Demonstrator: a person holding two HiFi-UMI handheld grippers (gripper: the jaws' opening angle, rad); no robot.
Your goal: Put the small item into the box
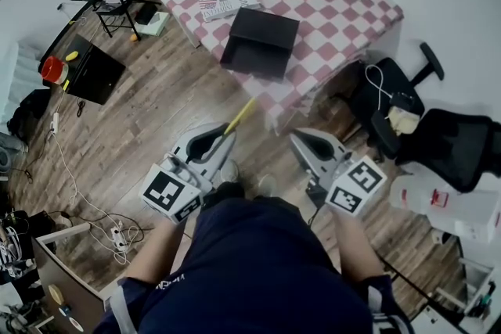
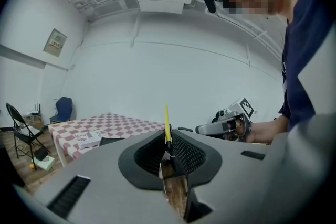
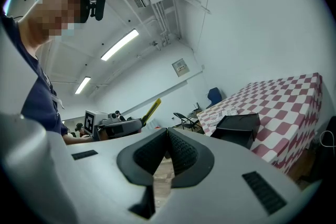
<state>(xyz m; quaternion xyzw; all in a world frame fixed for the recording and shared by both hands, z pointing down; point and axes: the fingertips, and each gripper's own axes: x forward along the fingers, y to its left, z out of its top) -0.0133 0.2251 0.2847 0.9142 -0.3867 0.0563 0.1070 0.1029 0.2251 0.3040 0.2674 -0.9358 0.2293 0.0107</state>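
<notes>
A thin yellow stick-like item (image 1: 242, 114) juts from my left gripper (image 1: 226, 134), whose jaws are shut on its lower end. In the left gripper view the yellow item (image 2: 167, 121) stands upright between the ribbed pads. The black box (image 1: 261, 41) lies on the red-and-white checkered table (image 1: 337, 4), well ahead of both grippers. My right gripper (image 1: 297, 139) is held beside the left one, its jaws shut with nothing between them. The right gripper view shows the black box (image 3: 239, 128) on the table (image 3: 286, 99) and the left gripper (image 3: 113, 126) with the yellow item (image 3: 152, 109).
A folded paper (image 1: 228, 0) lies on the table behind the box. Black office chairs (image 1: 407, 117) stand at the right, a folding chair (image 1: 113, 4) and a black case (image 1: 94, 73) on the wooden floor at the left. Cables (image 1: 86, 207) trail over the floor.
</notes>
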